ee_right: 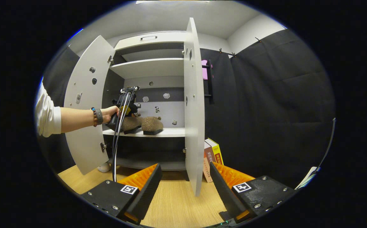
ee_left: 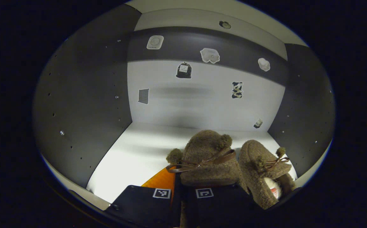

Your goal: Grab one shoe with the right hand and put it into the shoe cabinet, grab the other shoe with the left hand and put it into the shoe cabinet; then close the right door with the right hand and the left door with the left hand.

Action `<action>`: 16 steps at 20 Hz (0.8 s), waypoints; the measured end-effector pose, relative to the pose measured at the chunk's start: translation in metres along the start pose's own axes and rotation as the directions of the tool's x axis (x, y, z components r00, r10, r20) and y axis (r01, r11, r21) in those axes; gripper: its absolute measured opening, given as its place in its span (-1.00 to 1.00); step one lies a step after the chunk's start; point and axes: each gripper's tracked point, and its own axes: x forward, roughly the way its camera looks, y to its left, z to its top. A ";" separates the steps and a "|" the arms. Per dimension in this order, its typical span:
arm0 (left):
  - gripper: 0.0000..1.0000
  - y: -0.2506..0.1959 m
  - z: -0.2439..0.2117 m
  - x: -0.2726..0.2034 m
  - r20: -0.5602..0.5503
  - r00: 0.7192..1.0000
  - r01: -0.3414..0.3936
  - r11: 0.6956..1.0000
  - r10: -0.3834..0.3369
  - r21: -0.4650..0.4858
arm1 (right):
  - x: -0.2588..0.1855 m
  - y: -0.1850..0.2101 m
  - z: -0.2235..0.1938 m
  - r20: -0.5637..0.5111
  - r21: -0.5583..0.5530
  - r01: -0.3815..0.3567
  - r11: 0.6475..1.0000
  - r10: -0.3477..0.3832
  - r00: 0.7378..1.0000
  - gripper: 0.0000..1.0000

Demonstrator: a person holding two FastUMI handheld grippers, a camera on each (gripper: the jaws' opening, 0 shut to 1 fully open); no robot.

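White cabinet shelf (ee_left: 139, 148): two brown fuzzy shoes (ee_left: 207, 158) (ee_left: 262, 167) side by side. Left tongs (ee_left: 178, 193) narrow, gripping left shoe. Right tongs (ee_right: 185, 185) wide, empty, before right door (ee_right: 193, 104).

A white cabinet shelf (ee_left: 132, 152) carries two fuzzy brown slippers (ee_left: 207, 161) (ee_left: 262, 171) (side by side, touching).

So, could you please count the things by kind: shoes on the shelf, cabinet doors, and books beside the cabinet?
Shoes: 2, one at the left gripper, another beside it
Cabinet doors: 2, left and right, both open
Books: 2
Total: 6
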 end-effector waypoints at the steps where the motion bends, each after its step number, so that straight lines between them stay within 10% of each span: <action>1: -0.66 -0.002 -0.004 0.002 -0.010 1.000 0.010 1.000 -0.010 0.000 | 0.002 -0.002 0.000 0.001 -0.001 0.005 1.000 -0.005 1.000 0.87; 8: 0.19 0.010 -0.004 0.002 0.000 1.000 0.007 1.000 -0.007 -0.011 | 0.010 0.005 -0.001 0.001 -0.006 -0.005 1.000 0.005 1.000 0.96; 11: 0.97 0.014 -0.006 -0.005 -0.010 1.000 0.023 1.000 -0.023 -0.018 | 0.013 0.008 -0.003 -0.001 -0.013 -0.013 1.000 0.013 1.000 0.87; 16: 0.97 -0.013 0.007 -0.051 0.019 0.985 0.172 0.985 -0.172 -0.027 | 0.017 0.015 -0.005 -0.006 -0.013 -0.029 0.999 0.029 1.000 0.96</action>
